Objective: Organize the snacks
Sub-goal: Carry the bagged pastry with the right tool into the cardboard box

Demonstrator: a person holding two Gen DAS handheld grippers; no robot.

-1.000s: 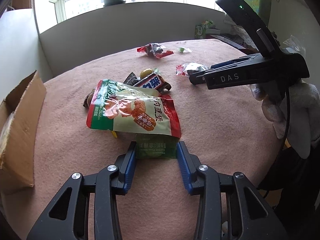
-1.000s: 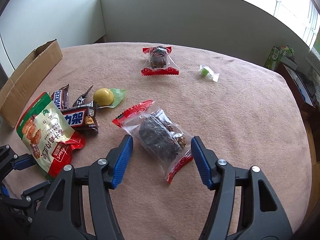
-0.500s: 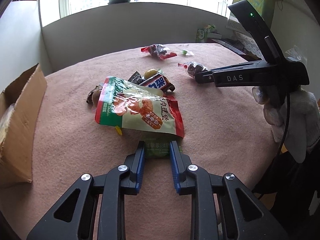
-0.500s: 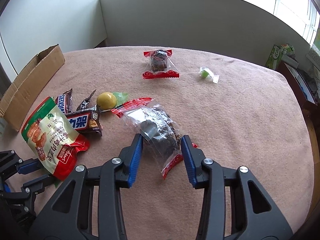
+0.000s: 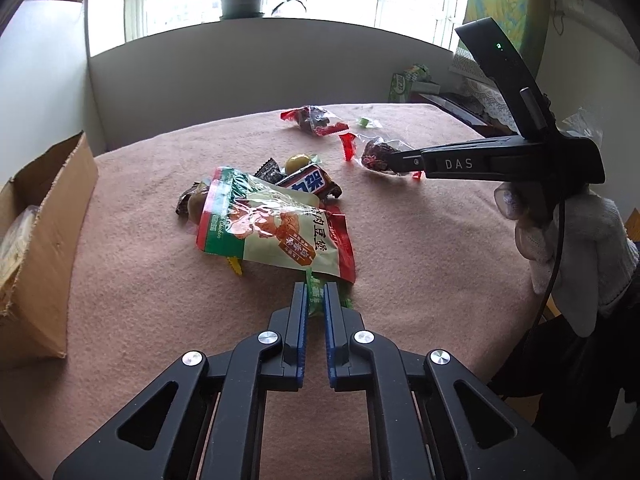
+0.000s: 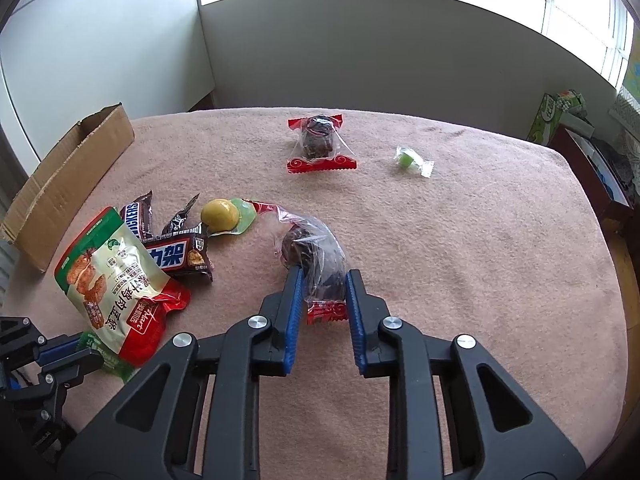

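Note:
My left gripper (image 5: 315, 294) is shut on a small green packet (image 5: 316, 300) that pokes out from under a large green-and-red chicken snack bag (image 5: 276, 230). My right gripper (image 6: 322, 280) is shut on a clear packet of dark dried fruit (image 6: 318, 256) with red ends, held just off the pink cloth; it also shows in the left wrist view (image 5: 378, 156). A Snickers bar (image 6: 176, 256), a second dark bar (image 6: 140, 216) and a yellow ball sweet (image 6: 218, 214) lie beside the big bag.
An open cardboard box (image 5: 36, 240) stands at the table's left edge (image 6: 68, 176). A second red-ended fruit packet (image 6: 320, 144) and a small green candy (image 6: 412, 160) lie farther back. A white partition wall (image 6: 360, 52) rings the table.
Both grippers closed: the left on the green packet, the right on the dried-fruit packet, which has been drawn up off the cloth.

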